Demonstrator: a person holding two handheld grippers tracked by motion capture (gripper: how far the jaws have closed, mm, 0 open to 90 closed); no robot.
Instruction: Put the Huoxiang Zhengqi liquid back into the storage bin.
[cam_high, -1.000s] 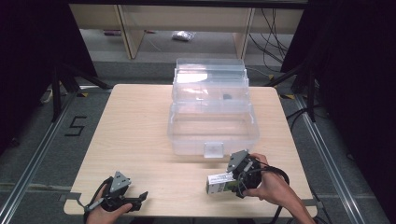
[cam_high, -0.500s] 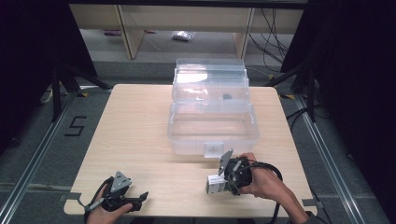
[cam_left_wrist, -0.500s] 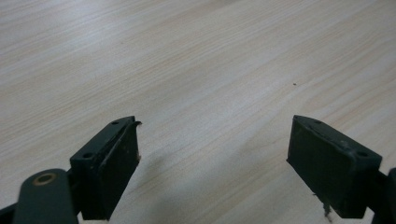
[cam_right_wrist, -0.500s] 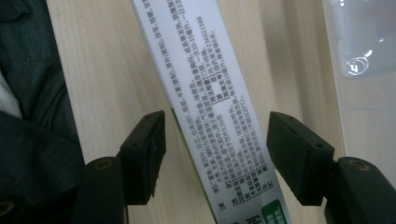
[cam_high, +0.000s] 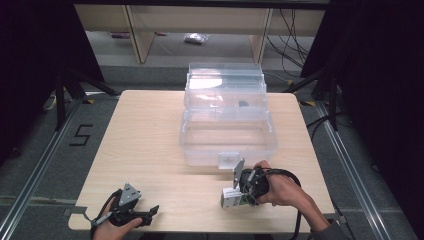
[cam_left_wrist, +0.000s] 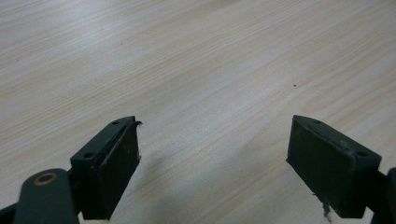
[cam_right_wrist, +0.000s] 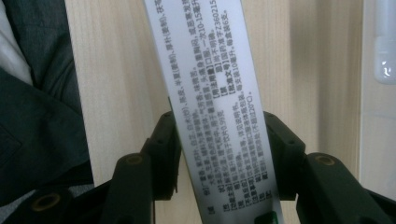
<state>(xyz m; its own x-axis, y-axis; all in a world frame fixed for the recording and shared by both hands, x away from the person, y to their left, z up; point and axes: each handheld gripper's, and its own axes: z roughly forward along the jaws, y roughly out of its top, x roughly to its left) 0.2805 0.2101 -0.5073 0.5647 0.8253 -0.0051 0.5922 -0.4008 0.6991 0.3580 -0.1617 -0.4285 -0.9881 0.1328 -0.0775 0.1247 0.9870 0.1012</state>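
Observation:
A small white box (cam_high: 231, 198) printed with black text (cam_right_wrist: 215, 93) is clamped between the jaws of my right gripper (cam_high: 243, 192), which hangs just in front of the clear plastic case (cam_high: 227, 142). In the right gripper view the box (cam_right_wrist: 215, 93) runs up between the two black jaws, which press on its sides. My left gripper (cam_high: 145, 216) rests at the table's near left edge, its jaws wide apart with bare wood between them (cam_left_wrist: 212, 154).
The clear case has its lid (cam_high: 225, 82) raised toward the far side and a latch tab (cam_high: 229, 160) at its front wall. The light wooden table (cam_high: 145, 135) has a dark floor on both sides. Shelving (cam_high: 135, 25) stands beyond.
My right gripper has turned and shifted slightly left with the white box, tilting it more upright. The left gripper has stayed in place.

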